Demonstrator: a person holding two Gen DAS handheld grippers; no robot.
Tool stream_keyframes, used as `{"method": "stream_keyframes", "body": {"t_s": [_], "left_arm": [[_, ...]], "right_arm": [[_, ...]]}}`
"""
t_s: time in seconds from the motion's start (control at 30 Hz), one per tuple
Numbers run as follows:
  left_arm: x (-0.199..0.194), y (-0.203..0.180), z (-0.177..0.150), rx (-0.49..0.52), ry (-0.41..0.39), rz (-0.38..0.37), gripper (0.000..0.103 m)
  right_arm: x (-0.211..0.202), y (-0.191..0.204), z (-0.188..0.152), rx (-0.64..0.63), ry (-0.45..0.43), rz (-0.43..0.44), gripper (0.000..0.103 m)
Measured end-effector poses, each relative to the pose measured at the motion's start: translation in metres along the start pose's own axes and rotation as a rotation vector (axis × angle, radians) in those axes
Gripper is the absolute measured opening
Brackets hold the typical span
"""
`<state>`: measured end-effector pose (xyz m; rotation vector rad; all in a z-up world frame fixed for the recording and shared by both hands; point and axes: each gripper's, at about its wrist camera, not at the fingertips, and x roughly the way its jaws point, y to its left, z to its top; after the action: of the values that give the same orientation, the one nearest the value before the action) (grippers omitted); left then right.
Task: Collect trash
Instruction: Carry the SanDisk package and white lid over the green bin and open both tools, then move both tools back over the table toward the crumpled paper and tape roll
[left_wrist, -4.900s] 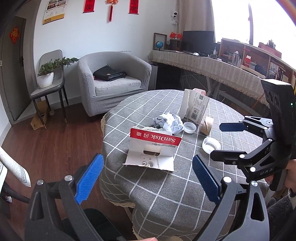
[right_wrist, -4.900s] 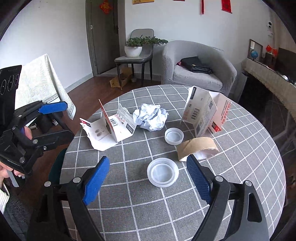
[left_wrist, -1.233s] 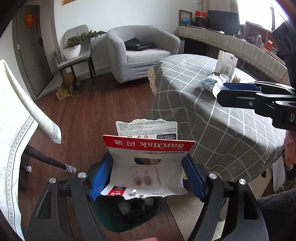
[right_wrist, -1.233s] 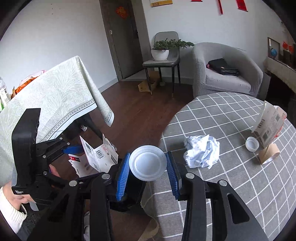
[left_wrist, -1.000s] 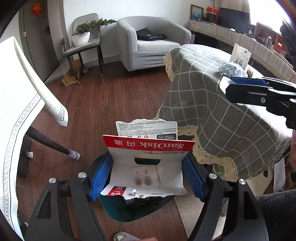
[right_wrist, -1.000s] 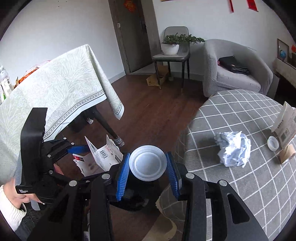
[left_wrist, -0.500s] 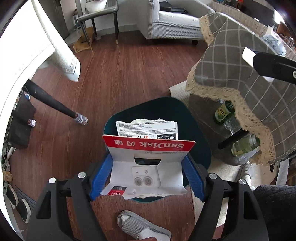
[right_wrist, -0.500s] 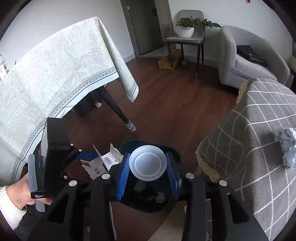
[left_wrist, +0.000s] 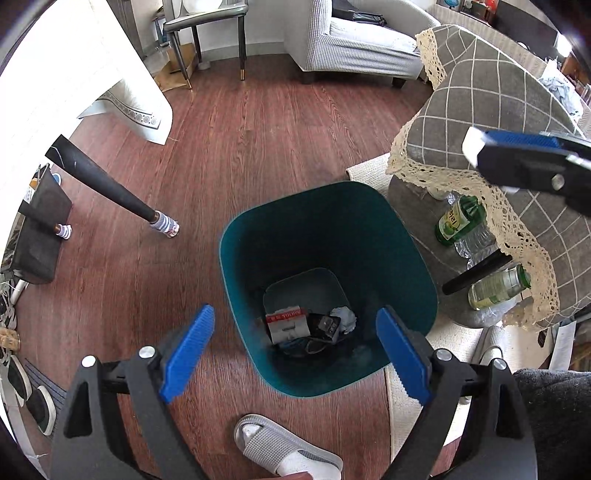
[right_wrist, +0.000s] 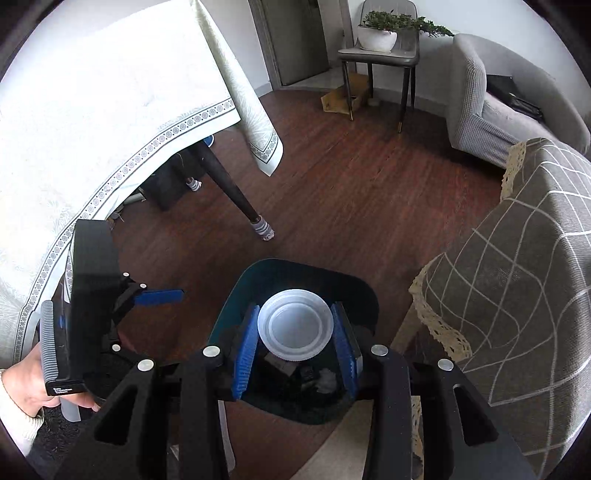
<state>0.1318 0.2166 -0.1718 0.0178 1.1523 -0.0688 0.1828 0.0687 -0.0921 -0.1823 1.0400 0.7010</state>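
On the wood floor (left_wrist: 258, 155) stood one green bin (left_wrist: 402, 236) (two bottles (left_wrist: 458, 221) beside it), left gripper (left_wrist: 295, 347) fingers just spread empty, right gripper (right_wrist: 295, 334) clamping one lid (right_wrist: 295, 325).

Occlusions and cut-offs, both wrist views

From my right wrist view, the round white plastic lid (right_wrist: 294, 324) covers most of the dark teal plastic bin's (right_wrist: 364, 295) interior; items beneath are unreadable. In the left view, the grey slipper (left_wrist: 284, 448) is cut by the bottom edge, and print on the red-and-white card packaging (left_wrist: 287, 324) is too small to read.
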Motion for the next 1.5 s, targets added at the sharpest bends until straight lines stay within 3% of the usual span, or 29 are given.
{"method": "stream_keyframes", "body": {"t_s": [0.63, 1.0, 1.07, 1.17, 1.5], "left_arm": [[-0.053, 0.029, 0.015, -0.103, -0.185, -0.005, 0.092], [-0.090, 0.031, 0.025, -0.129, -0.294, -0.043, 0.070], [-0.096, 0.032, 0.027, -0.137, -0.310, -0.049, 0.070], [-0.102, 0.031, 0.029, -0.138, -0.327, -0.053, 0.070], [-0.119, 0.025, 0.036, -0.131, -0.370, -0.046, 0.070]], "right_arm": [[0.073, -0.007, -0.022, 0.027, 0.203, -0.033, 0.040], [0.110, -0.005, -0.044, 0.035, 0.321, -0.025, 0.040], [0.113, -0.006, -0.046, 0.038, 0.339, -0.011, 0.041], [0.114, -0.005, -0.048, 0.037, 0.342, -0.010, 0.056], [0.093, -0.008, -0.044, 0.043, 0.291, 0.006, 0.056]]}}
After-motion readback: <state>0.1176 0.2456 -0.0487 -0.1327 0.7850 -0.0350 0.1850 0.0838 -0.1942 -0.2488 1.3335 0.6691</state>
